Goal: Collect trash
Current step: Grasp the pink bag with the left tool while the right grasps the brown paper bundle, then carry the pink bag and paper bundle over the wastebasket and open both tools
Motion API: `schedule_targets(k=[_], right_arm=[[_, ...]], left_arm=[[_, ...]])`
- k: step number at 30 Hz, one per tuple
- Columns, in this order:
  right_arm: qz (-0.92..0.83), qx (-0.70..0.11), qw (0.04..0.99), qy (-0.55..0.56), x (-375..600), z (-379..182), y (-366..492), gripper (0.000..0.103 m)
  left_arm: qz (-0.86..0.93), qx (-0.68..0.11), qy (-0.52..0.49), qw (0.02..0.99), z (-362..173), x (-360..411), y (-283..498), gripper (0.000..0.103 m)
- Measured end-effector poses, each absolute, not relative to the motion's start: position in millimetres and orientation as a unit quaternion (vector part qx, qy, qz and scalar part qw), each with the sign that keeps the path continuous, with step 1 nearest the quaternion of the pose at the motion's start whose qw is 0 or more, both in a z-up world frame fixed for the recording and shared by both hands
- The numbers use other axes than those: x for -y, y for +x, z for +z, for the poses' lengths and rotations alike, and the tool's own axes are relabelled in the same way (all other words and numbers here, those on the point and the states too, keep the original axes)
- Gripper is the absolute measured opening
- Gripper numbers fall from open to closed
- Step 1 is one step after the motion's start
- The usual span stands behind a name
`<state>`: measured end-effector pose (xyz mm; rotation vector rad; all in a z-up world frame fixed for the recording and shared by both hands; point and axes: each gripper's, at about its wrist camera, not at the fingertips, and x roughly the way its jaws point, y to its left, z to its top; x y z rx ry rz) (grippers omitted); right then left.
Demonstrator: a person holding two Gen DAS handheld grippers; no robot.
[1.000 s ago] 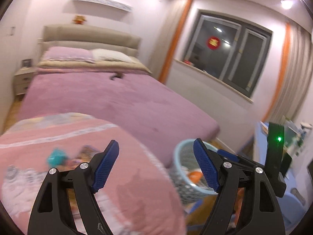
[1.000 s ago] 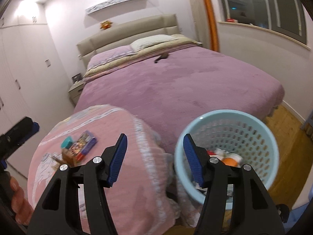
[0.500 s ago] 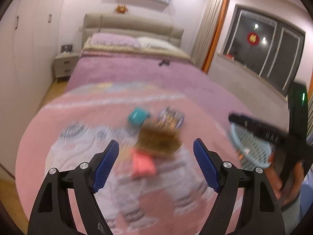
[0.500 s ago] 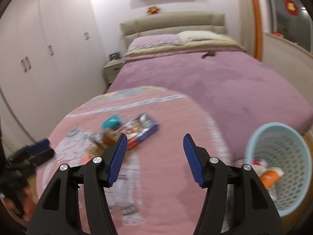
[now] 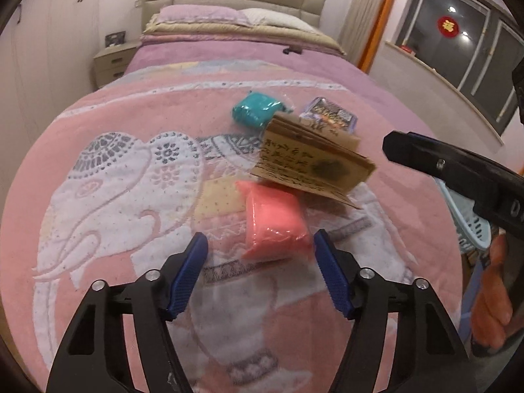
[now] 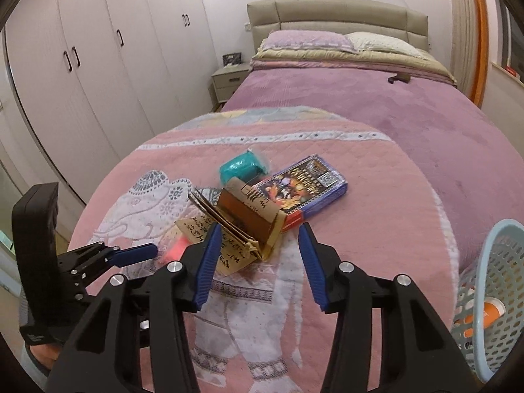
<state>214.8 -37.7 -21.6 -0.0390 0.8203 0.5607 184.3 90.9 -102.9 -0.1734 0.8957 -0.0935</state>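
While both sets of jaws have just been narrowing yet grip nothing, the left gripper [image 5: 260, 255] flanks a pink packet [image 5: 273, 221], perhaps touching it, and the right gripper [image 6: 258, 249] faces a brown carton [image 6: 249, 219] mid-blanket [image 6: 360, 294].

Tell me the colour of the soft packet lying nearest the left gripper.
Coral pink packet, wrapped in clear film; it shows best in the left wrist view.

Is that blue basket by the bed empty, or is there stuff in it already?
Not empty. Through the blue basket's mesh wall an orange-and-white item shows inside. How full it is cannot be told.
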Motion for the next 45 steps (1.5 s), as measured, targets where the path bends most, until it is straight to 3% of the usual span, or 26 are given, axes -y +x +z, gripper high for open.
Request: schedule_targets(k=[6,8,11,14,26,28,32,33,37,38,41,45], right_arm=[[0.278,-0.412,0.867,-0.037,16.5,-37.9,223.8,0.043],[0.282,-0.418,0.863,-0.034,11.8,-42.1,228.4,0.033],[0.289,-0.428,0.856,-0.029,8.0,-47.0,233.9,0.014],[0.292,-0.426,0.856,-0.032,6.9,-47.1,228.9,0.008],[0.303,-0.473,0.826,0.044,17.0,-43.5,195.1,0.012],[0.294,-0.469,0.833,0.026,16.6,-46.3,193.1,0.016],[0.299,-0.467,0.832,0.016,14.6,-55.1,190.9,0.038],[0.299,-0.462,0.835,0.011,13.4,-57.9,189.7,0.039],[0.300,-0.448,0.842,0.010,11.8,-69.7,188.4,0.039],[0.301,-0.441,0.845,0.012,12.7,-70.1,187.3,0.035],[0.307,-0.427,0.850,0.012,13.4,-68.2,183.8,0.010],[0.307,-0.409,0.859,0.005,14.0,-61.8,176.1,0.009]], left_arm=[[-0.033,-0.428,-0.061,0.901,-99.1,-85.7,191.9,0.053],[-0.032,-0.426,-0.056,0.903,-98.0,-86.6,191.4,0.042],[-0.023,-0.422,-0.065,0.904,-95.9,-95.3,187.4,0.039],[-0.005,-0.408,-0.085,0.909,-90.8,-114.2,179.4,0.039],[0.027,-0.364,-0.152,0.919,-89.3,-167.2,158.3,0.039],[0.024,-0.360,-0.152,0.920,-88.2,-165.8,158.3,0.039],[0.018,-0.355,-0.153,0.922,-88.7,-164.2,158.9,0.039],[0.016,-0.355,-0.153,0.922,-89.1,-164.3,158.9,0.039],[0.011,-0.349,-0.154,0.924,-89.0,-165.5,158.1,0.039],[0.009,-0.348,-0.154,0.925,-89.3,-165.4,157.6,0.039],[0.008,-0.346,-0.152,0.926,-89.3,-164.4,156.3,0.039],[0.010,-0.345,-0.143,0.927,-88.4,-162.5,155.7,0.039]])
